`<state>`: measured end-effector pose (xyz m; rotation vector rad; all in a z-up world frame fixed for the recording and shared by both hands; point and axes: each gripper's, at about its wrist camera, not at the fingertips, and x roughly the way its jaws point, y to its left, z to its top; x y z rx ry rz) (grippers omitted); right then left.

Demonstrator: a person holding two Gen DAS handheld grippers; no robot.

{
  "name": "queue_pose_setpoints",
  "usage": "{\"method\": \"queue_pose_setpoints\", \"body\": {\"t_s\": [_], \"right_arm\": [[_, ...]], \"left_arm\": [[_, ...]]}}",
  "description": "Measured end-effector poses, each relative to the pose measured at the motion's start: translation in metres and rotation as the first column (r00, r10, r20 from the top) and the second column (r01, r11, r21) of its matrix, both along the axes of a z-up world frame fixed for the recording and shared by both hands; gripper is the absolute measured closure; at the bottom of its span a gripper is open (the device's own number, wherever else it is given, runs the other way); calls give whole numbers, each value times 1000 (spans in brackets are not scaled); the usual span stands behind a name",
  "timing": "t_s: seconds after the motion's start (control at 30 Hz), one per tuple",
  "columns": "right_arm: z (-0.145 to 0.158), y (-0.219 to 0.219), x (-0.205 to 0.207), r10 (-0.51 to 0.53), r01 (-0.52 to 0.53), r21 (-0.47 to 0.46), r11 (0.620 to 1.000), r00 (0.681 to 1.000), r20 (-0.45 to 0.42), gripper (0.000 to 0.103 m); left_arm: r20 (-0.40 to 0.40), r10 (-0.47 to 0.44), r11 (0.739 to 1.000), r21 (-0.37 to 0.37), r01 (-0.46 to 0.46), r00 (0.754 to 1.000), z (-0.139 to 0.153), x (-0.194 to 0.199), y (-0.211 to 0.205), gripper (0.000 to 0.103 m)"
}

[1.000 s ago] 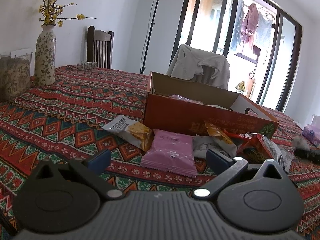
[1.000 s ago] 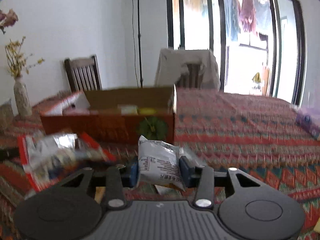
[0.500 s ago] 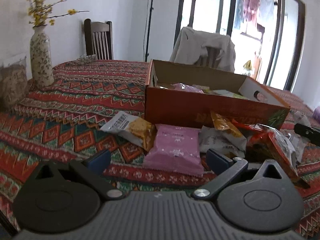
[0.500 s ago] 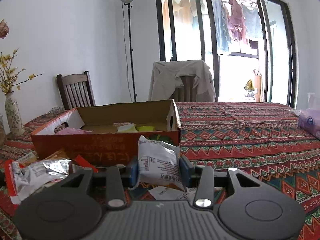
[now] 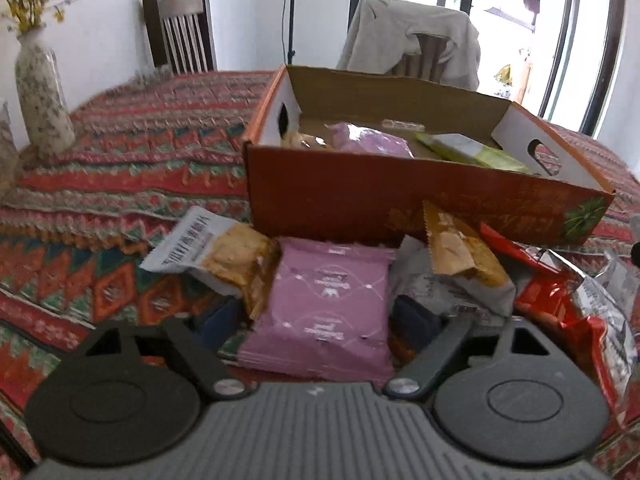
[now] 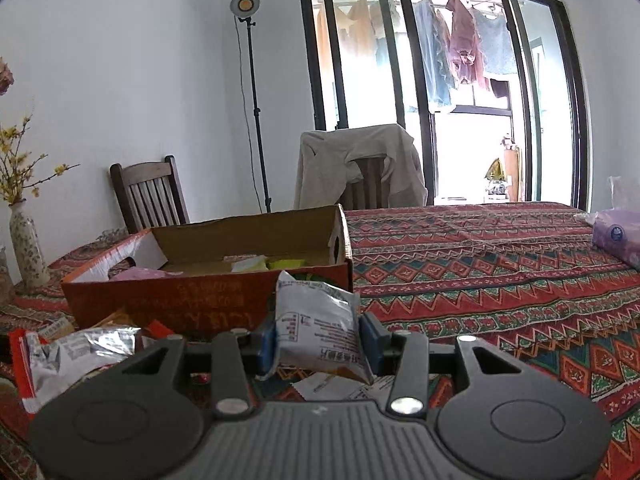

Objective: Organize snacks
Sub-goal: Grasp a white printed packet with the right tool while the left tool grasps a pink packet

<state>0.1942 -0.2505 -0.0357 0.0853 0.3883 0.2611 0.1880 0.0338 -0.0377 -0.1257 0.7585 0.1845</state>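
Your left gripper point(image 5: 316, 322) closing in around pink snack packet point(image 5: 326, 308), fingers point(image 5: 414, 316) either side, not yet pressing. Packet lying flat on counter point(image 5: 120, 168), near side of orange cardboard box point(image 5: 400, 200), among other loose packets. Your right gripper point(image 6: 318, 340) holding white snack packet point(image 6: 316, 326) upright, fingers narrow, just near box's right corner.

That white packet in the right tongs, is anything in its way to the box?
Only the box's own front wall. The white packet, clamped in the right tongs, sits in front of the orange box, low against that wall. It must rise over the rim; above that, nothing visible blocks it.
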Motion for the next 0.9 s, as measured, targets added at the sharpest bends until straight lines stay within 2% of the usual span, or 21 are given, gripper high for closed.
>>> {"method": "queue_pose_setpoints", "body": {"t_s": [0.07, 0.17, 0.4, 0.9], "right_arm": [[0, -1, 0, 1, -1, 2, 1000, 1000, 0, 60], [0, -1, -1, 0, 0, 5, 1000, 1000, 1, 60], [0, -1, -1, -3, 3, 6, 1000, 1000, 4, 60], [2, 4, -4, 5, -5, -19, 1000, 1000, 9, 60]], "left_arm": [[4, -7, 1000, 19, 7, 1000, 0, -2, -4, 28], [16, -20, 1000, 21, 19, 1000, 0, -8, -4, 34], [62, -36, 999, 28, 35, 997, 4, -28, -5, 37], [215, -28, 1000, 0, 28, 976, 39, -62, 8, 37]]}}
